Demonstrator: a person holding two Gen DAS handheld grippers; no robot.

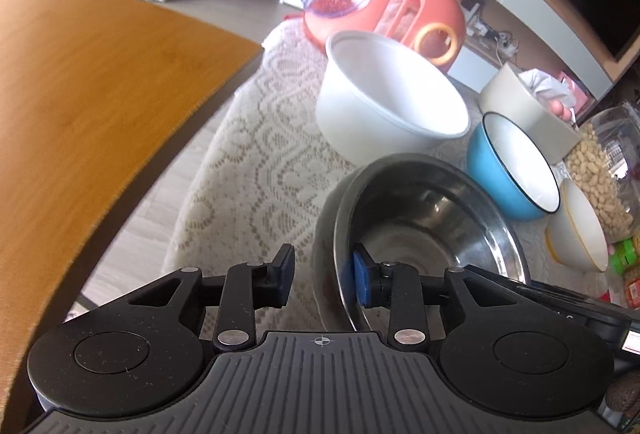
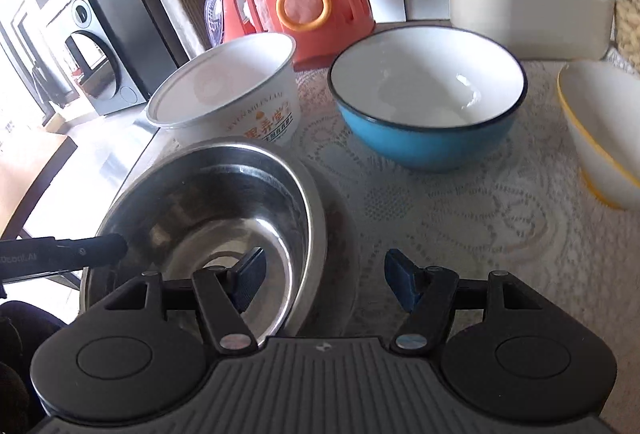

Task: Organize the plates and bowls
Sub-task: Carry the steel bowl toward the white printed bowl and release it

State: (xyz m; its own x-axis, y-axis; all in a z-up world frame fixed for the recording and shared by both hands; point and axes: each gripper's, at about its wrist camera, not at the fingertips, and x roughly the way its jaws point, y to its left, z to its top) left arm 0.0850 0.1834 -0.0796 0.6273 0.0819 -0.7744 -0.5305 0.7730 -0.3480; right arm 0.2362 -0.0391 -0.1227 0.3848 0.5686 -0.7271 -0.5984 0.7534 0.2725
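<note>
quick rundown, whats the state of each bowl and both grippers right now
steel bowl: upright, empty, rim between both grippers' fingers
white paper bowl: tilted, empty
blue bowl: upright, empty
yellow-rimmed bowl: tilted, looks empty
left gripper: open, straddling the steel bowl's rim, pads not pressing
right gripper: open, straddling the opposite rim, nothing gripped
</note>
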